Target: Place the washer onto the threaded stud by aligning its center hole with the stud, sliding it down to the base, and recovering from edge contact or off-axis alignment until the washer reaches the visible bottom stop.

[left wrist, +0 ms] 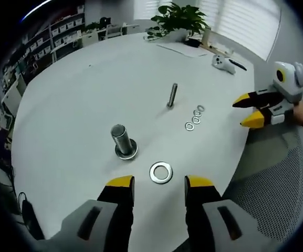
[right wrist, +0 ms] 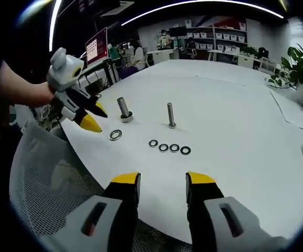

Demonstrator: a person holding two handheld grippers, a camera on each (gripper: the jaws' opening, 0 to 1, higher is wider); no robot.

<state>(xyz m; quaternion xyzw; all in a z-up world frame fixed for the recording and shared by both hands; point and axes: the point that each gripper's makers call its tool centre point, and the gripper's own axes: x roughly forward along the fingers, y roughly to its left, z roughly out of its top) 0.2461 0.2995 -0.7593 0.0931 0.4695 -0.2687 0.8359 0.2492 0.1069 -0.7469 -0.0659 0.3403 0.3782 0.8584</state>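
Washer: the big flat silver metal washer (left wrist: pixel 161 172) lies on the round white table (left wrist: pixel 88 105), just in front of the left tongs (left wrist: pixel 160 185). In the right gripper view the washer (right wrist: pixel 115 135) sits near the yellow tips of the left tongs (right wrist: pixel 94 117).
Thick stud: a fat silver threaded stud (left wrist: pixel 123 139) stands up on its round base, just beside the washer. Nothing is on it yet.
Thin stud: a thin silver bolt (left wrist: pixel 171 96) stands up farther back.
Small washers: a short row of small silver rings (left wrist: pixel 195 118) lies near the thin bolt; four of them (right wrist: pixel 168 147) show in the right gripper view.
Left tongs: spread apart, gripping nothing.
Right tongs (right wrist: pixel 162 181): spread apart, gripping nothing, hanging over the table edge above a grey mesh chair (right wrist: pixel 51 178).
Far away: a green leafy plant (left wrist: pixel 177 20) and a white game controller (left wrist: pixel 223 64).
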